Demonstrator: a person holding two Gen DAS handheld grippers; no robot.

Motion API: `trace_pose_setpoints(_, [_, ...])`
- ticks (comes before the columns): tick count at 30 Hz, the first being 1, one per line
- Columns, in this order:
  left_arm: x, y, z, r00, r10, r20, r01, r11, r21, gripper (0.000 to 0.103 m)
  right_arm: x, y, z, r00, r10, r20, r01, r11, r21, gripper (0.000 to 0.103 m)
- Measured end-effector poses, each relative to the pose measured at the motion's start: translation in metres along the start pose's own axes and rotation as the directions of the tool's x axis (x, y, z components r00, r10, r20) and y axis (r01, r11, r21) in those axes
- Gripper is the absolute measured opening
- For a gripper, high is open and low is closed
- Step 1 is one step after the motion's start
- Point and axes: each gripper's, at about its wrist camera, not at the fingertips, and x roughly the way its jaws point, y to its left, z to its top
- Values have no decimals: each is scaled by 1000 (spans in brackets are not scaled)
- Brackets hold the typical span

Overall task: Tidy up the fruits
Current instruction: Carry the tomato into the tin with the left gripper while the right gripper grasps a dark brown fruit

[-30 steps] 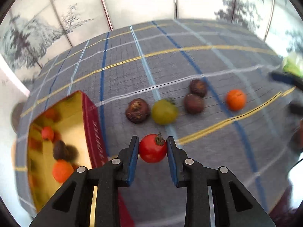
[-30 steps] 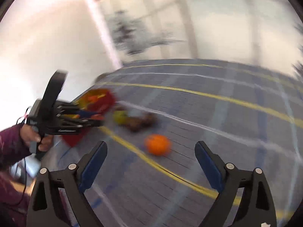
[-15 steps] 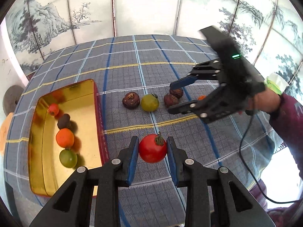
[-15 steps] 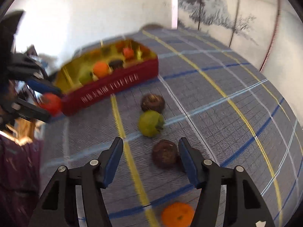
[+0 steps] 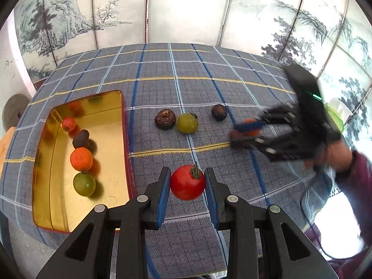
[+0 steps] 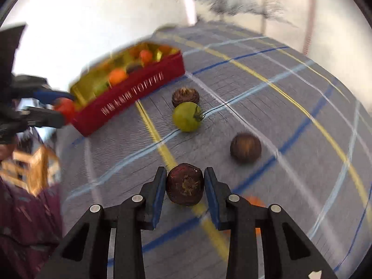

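Four fruits sit in the tin (image 5: 121, 107). Your left gripper (image 5: 187, 186) clamps the tomato (image 5: 187, 182) just beside it; your right gripper (image 6: 185, 186) pinches a dark fruit (image 6: 184, 187). Four lie outside the tin.

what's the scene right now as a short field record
left tongs: shut on red tomato
right tongs: shut on dark fruit
tin: holds four fruits in a row
loose on cloth: brown fruit, green tomato, dark round fruit, orange fruit
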Motion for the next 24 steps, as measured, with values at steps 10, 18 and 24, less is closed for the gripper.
trace_pose_setpoints(10, [-12,3,-8,1000,4,26,-4,1000,-31,31,0,20,-42,998,4,64,-13,990,140,31])
trace_pose_setpoints(18, [-30,28,-18,995,71,67,-65,993,-96,31,8,23,-46,996,-8,83,-5,989,146,32])
trace_pose_setpoints(24, [-32,73,-30,984,168,59,-155,971,-184,31,8,22,-47,996,-16,83,5,990,142,32])
